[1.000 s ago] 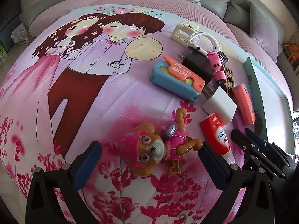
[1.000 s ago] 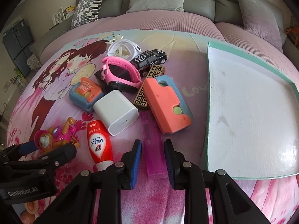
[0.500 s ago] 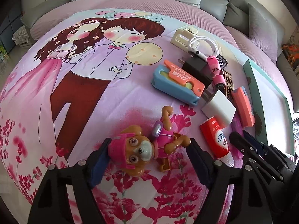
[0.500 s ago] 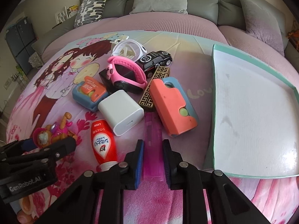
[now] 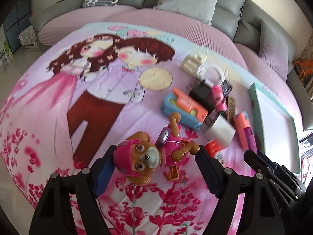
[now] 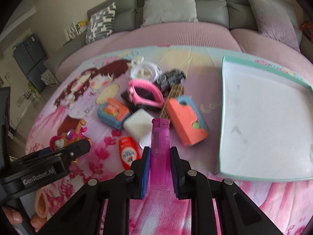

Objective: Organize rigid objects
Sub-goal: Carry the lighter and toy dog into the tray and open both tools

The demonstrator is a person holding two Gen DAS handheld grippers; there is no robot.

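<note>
Behind the white charger (image 6: 138, 124), the tube's (image 6: 129, 152) cap was hidden; right gripper (image 6: 159, 169) pinched lighter (image 6: 159, 152), long axis pointing away; left gripper (image 5: 154, 166) clamped the dog toy (image 5: 148, 156).

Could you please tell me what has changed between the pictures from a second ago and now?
The left tool has just closed on the toy puppy figure; the right tool closed on the pink lighter. Both items now sit higher against the printed blanket, apparently lifted. The pile, including the white charger and red tube, and the empty tray stayed put.
</note>
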